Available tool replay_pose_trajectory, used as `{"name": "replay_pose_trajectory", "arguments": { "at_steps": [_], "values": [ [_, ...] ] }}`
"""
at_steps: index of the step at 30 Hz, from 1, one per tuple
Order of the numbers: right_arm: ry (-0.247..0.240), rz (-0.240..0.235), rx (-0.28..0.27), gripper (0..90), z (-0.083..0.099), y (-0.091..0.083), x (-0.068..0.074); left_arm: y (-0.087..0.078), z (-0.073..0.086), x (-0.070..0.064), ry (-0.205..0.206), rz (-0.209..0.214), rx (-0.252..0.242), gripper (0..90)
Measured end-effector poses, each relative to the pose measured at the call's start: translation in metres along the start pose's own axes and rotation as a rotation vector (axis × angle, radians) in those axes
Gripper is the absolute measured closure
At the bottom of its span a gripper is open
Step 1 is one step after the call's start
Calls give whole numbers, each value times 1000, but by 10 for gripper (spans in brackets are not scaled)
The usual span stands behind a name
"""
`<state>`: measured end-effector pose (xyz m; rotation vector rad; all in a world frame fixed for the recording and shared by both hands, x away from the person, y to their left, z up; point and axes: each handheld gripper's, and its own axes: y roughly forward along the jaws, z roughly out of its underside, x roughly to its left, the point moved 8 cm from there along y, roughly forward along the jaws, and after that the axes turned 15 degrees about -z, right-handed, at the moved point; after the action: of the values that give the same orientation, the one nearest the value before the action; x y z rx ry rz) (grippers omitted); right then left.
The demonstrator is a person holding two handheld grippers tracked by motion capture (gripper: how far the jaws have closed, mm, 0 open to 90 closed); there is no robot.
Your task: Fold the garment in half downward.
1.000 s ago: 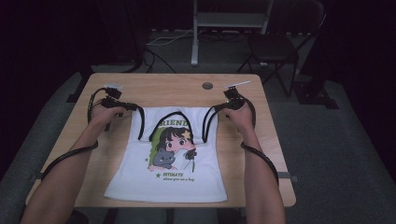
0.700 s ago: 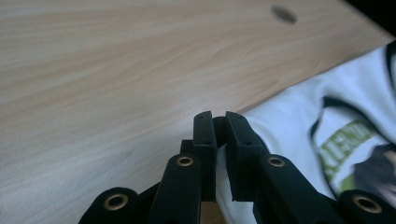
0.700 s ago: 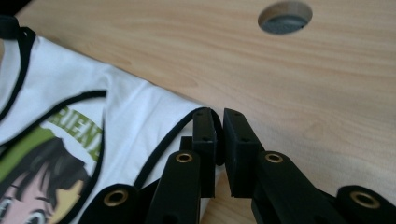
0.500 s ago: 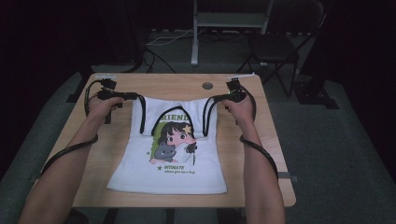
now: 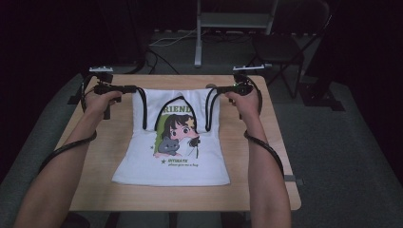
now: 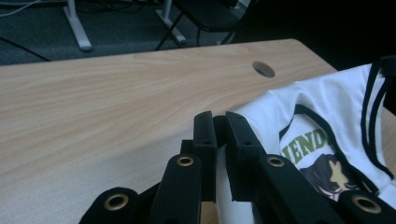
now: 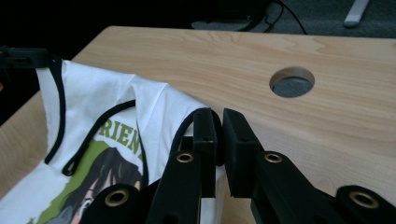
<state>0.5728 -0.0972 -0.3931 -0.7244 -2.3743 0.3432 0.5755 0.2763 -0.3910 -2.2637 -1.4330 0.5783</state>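
A dark room with grey carpet surrounds a light wooden table (image 5: pixel 109 142); beyond its far edge stand a black folding chair (image 5: pixel 285 47) and the white legs of a stand (image 5: pixel 233 21). In the high view a white sleeveless top (image 5: pixel 173 152) with black trim and a cartoon girl print lies face up on the table, hem toward the person, its shoulder end raised off the wood at the far side. The left gripper (image 5: pixel 135 89) pinches the top's left shoulder strap, and the right gripper (image 5: pixel 212 89) pinches the right strap; both straps are pulled apart and level. A round cable hole (image 5: pixel 209 86) sits in the tabletop just behind the right strap. The person's forearms reach in from the bottom edge, cables looping beside them.

In the left gripper view the left gripper (image 6: pixel 220 126) has its jaws clamped together on a fold of white fabric, with the top (image 6: pixel 327 107) spreading away to the right and the cable hole (image 6: pixel 264 69) farther off on the bare wood.

In the right gripper view the right gripper (image 7: pixel 218 122) is likewise closed tight on the black-edged strap, the top (image 7: pixel 102 112) draping to the left, and the cable hole (image 7: pixel 292 82) lies near, to the right of the jaws.
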Motion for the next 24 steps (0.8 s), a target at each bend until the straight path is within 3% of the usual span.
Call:
{"name": "replay_pose_trajectory", "arguments": {
  "at_steps": [24],
  "values": [
    [-7,-33,-73,851,-29,-13,14,-15,-30,-5,10,-4,-64,834]
  ]
}}
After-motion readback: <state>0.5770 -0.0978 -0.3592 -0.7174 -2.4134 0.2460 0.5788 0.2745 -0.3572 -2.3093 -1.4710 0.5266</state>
